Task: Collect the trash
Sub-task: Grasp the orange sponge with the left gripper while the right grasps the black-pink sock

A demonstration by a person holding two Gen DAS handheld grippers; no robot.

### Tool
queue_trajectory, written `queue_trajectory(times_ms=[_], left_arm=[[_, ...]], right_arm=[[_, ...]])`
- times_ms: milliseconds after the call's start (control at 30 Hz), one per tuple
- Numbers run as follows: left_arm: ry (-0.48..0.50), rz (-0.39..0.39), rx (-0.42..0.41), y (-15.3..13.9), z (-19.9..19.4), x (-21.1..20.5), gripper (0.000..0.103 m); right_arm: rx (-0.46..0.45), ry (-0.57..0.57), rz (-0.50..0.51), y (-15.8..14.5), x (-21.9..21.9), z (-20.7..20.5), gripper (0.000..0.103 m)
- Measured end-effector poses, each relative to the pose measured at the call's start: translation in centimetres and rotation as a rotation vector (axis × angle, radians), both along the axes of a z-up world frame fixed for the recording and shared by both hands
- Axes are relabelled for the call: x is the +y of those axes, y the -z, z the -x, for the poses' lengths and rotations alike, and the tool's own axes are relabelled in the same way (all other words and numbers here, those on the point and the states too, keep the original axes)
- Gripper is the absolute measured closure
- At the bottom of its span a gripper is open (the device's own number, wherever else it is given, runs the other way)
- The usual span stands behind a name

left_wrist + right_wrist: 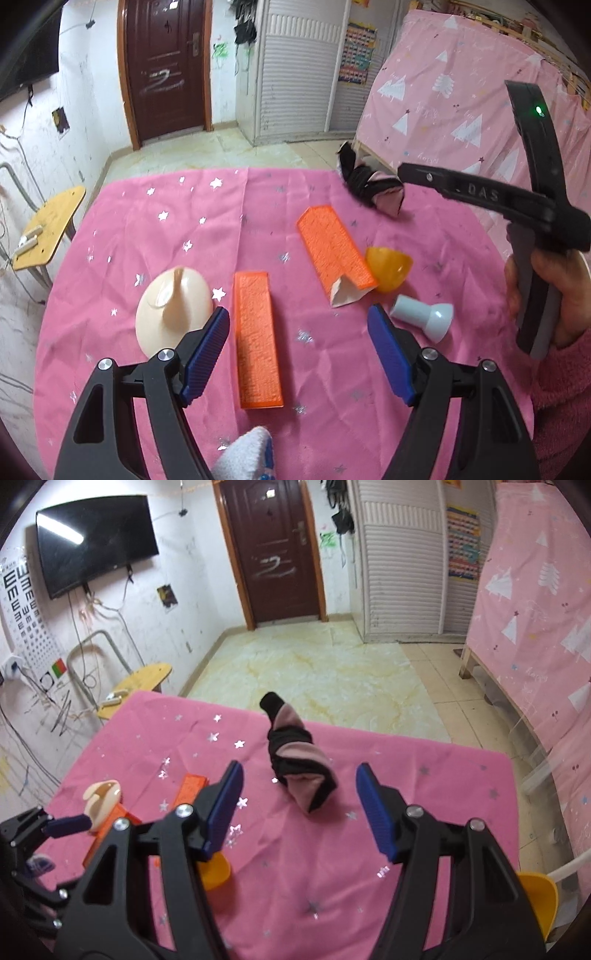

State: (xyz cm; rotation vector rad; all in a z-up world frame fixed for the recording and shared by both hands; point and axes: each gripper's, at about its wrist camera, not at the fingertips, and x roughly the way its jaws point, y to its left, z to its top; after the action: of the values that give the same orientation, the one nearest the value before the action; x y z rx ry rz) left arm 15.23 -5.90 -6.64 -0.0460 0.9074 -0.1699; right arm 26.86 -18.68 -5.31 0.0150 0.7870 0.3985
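On the pink starred tablecloth (pixel 147 229) lie two orange cartons, one (pixel 256 339) lengthwise and one (pixel 332 251) with its end torn open. Near them are a cream egg-shaped shell (pixel 173 310), a yellow half-shell (pixel 388 267), a pale blue cap (pixel 424 315) and a rolled black-and-pink sock (pixel 373 184). My left gripper (pixel 299 350) hangs open above the nearer carton, which shows between its blue pads untouched. My right gripper (pixel 301 808) is open just short of the sock (pixel 299 768), with nothing pinched. A hand (pixel 554 295) holds the right tool.
A white cloth (pixel 247 458) lies at the table's near edge. The far table edge (pixel 369 734) drops to tiled floor. There is a small wooden stool (pixel 140 679) to the left, a yellow chair (pixel 535 897) to the right and a pink-draped frame (pixel 535 627) beyond it.
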Motion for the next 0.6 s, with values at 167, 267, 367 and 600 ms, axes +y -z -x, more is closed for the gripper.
queue_trajectory(times_ms=[167,267,367,600], left_arm=[[-0.022,0.020,0.030,0.8,-0.3,0.9,0.041],[-0.024,0.028,0.047,1.1,-0.6,1.0,0.052],[-0.013,0.021,0.051,1.5,-0.8,0.8,0.062],[-0.003,0.030,0.073,2.4,-1.2,0.4,0.079]], right_arm=[[0.038,-0.013,-0.004,1.0,1.1,-1.7,0.042],[0.057,-0.018,0.006,1.8,1.8,-2.3,0.042],[0.062,-0.017,0.023,2.3,2.3,-2.6,0.042],[0.091,-0.004,0.022,3.4,2.2,-3.9,0.042]])
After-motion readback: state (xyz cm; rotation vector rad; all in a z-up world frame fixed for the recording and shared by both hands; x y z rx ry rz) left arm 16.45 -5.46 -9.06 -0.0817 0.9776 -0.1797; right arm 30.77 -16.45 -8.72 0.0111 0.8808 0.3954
